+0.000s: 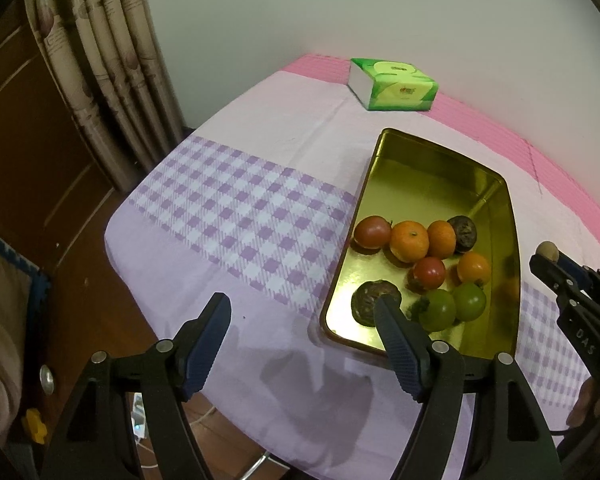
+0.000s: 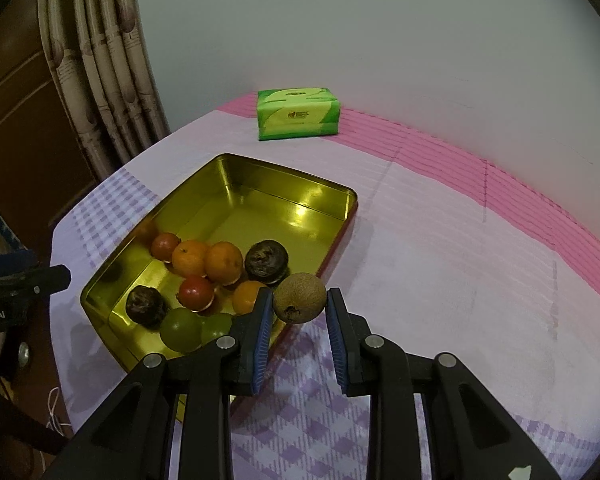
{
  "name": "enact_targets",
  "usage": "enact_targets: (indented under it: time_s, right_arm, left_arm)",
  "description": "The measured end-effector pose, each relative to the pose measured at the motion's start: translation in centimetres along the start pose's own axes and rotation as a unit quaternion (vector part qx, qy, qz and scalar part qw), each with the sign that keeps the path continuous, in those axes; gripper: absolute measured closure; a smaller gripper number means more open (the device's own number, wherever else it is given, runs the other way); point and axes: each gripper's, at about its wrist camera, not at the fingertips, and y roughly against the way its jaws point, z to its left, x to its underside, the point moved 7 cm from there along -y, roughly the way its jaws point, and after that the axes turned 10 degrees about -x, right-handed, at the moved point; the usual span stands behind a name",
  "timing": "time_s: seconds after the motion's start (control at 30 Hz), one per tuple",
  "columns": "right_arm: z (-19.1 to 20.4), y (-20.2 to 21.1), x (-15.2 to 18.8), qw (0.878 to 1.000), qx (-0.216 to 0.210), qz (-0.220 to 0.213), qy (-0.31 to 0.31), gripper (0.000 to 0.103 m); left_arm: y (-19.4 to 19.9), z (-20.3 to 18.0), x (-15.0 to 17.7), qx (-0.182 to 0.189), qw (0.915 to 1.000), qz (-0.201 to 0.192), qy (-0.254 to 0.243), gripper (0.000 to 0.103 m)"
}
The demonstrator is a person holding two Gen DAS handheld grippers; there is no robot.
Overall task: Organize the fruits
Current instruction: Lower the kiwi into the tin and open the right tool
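At the far left a curtain [image 1: 100, 72] hangs beside a brown door [image 1: 28, 152]. The table is covered by a cloth [image 1: 228, 200] with a purple check band and a pink strip along the wall.

The left gripper [image 1: 304, 308] hangs over the near left part of the table, its jaws spread with nothing between them; its right finger tip lies in front of the tin's near corner. In the right wrist view this gripper shows only as a dark tip at the left edge.

The gold tin [image 2: 228, 160] lies open on the cloth, its far half bare. The fruit is bunched in its near half: two dark wrinkled ones [image 2: 266, 261], three oranges [image 2: 189, 257], two red ones [image 2: 196, 291] and two green ones [image 2: 180, 329], most touching a neighbour.

Behind the tin, near the wall, sits a green tissue pack [image 2: 298, 114].

The right gripper [image 2: 299, 304] pinches a tan round fruit [image 2: 299, 297] between its blue pads, held just beside the tin's near right rim; whether it is over the rim or just outside I cannot tell. In the left wrist view that fruit shows at the right edge, at the tip of this gripper.

To the right the cloth lies bare.
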Motion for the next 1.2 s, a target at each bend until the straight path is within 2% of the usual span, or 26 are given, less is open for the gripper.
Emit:
enact_targets:
  time_s: [0.73, 1.0, 1.2]
  right_arm:
    - [2.7, -4.4, -0.7, 0.999, -0.022, 0.032, 0.020, 0.078]
    - [4.1, -6.5, -0.3, 0.998, -0.029, 0.052, 0.034, 0.078]
    - [4.1, -7.1, -0.5, 0.997, -0.016, 0.054, 0.048, 0.078]
  left_arm:
    - [-0.5, 0.5, 0.2, -0.005, 0.9999, 0.010, 0.011, 0.028]
    - [-0.2, -0.2, 0.4, -0.008, 0.9999, 0.003, -0.006, 0.028]
    - [0.4, -1.6, 0.7, -0.015, 0.9991, -0.014, -0.038, 0.028]
